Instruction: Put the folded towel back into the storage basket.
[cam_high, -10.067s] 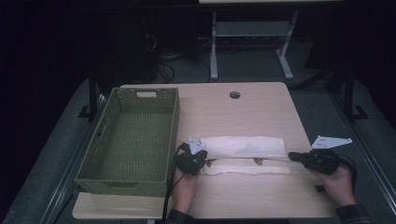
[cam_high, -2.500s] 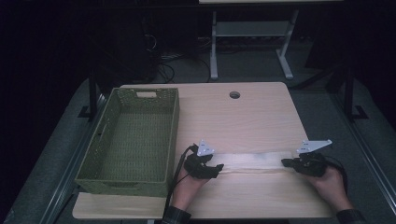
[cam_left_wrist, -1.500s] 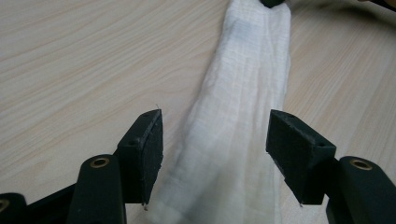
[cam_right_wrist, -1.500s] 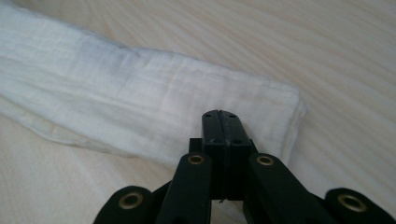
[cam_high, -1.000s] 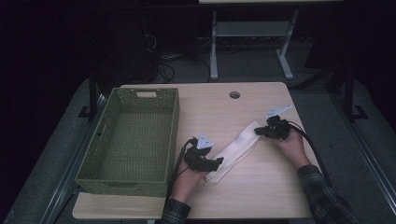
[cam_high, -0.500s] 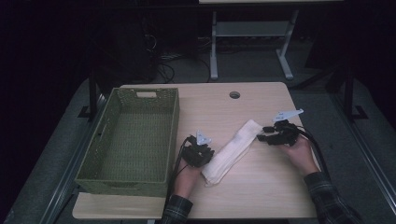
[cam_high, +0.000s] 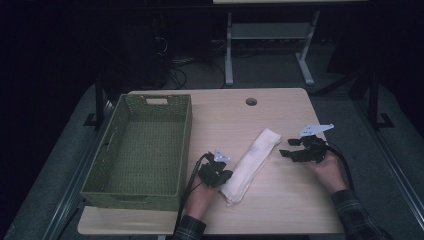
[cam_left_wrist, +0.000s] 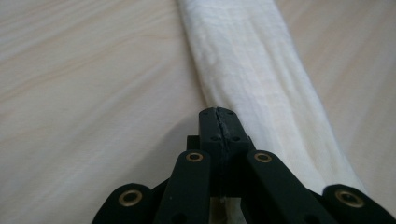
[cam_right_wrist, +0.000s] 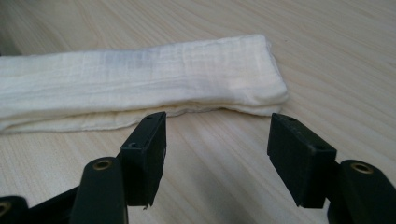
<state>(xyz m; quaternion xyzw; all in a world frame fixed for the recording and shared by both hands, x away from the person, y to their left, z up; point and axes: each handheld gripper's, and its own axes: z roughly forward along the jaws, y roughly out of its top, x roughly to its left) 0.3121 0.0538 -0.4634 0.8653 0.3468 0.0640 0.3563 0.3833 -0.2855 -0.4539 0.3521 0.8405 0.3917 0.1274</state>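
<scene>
Here we are holding the left gripper nearest to us, with its jaws pressed together, tip against tip, in the left gripper view. They have just been closing. We cannot tell whether any cloth is caught between them; the folded white cloth is lying just beside the tips on their right and stretching away ahead of them in that view, and its near end is reaching back under the gripper.

A little farther off, we are holding the right gripper with its jaws spread, and they have just been opening. Nothing is sitting between them but bare wood of the table. Just beyond the tips, the cloth is lying across in front of them, apart from both pads, with its far folded end a little past the right-hand jaw's tip.

In the high view the cloth is running as a long strip from beside the left gripper's tips to just ahead of the right gripper's tips. Beyond the left hand, on the side away from the cloth, the green woven basket is standing on the table, well apart from the right hand.
</scene>
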